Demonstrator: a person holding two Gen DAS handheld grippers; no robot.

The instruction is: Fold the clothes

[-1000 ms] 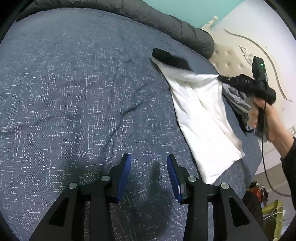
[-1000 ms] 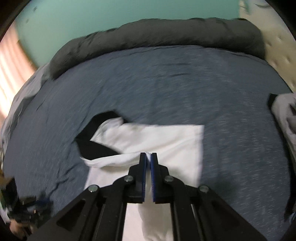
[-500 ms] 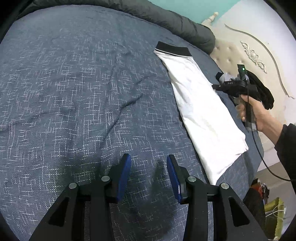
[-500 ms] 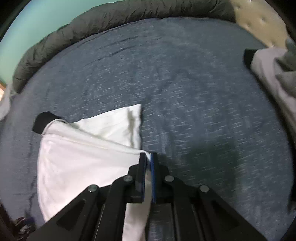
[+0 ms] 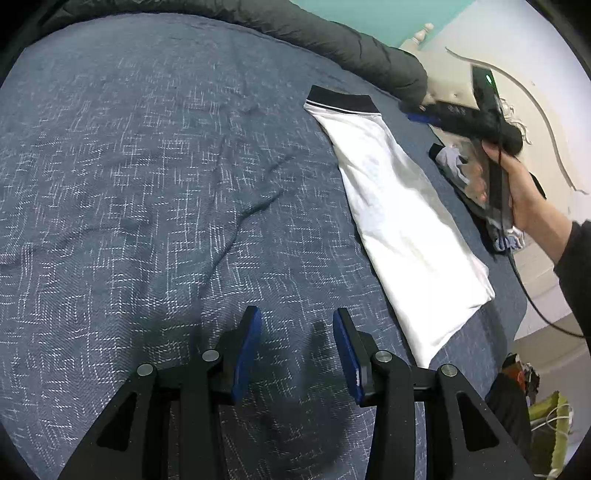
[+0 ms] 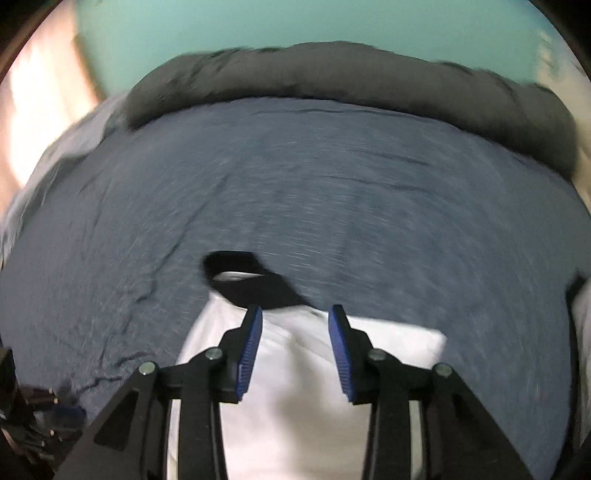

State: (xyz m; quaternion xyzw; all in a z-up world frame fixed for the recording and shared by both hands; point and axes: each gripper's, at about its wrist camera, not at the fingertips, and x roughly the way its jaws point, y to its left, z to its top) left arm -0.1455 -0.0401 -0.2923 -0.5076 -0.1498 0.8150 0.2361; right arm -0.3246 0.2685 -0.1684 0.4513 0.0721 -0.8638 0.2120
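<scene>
No legible writing anywhere. Left gripper (image 5: 297,354): jaws apart, empty, over the blue-grey woven bedspread (image 5: 147,184). Right gripper (image 6: 294,350): jaws apart, holding nothing, above the folded white shirt (image 6: 295,398) with black collar; seen from the left jaws, lying ahead and rightward. Beyond: dark grey duvet roll (image 6: 351,92), teal wall (image 6: 258,26), cream tufted headboard (image 5: 447,88).

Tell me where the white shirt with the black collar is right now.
In the left wrist view the white shirt lies folded lengthwise on the right side of the blue bedspread, between the open left tool and a heap of other clothes.
</scene>
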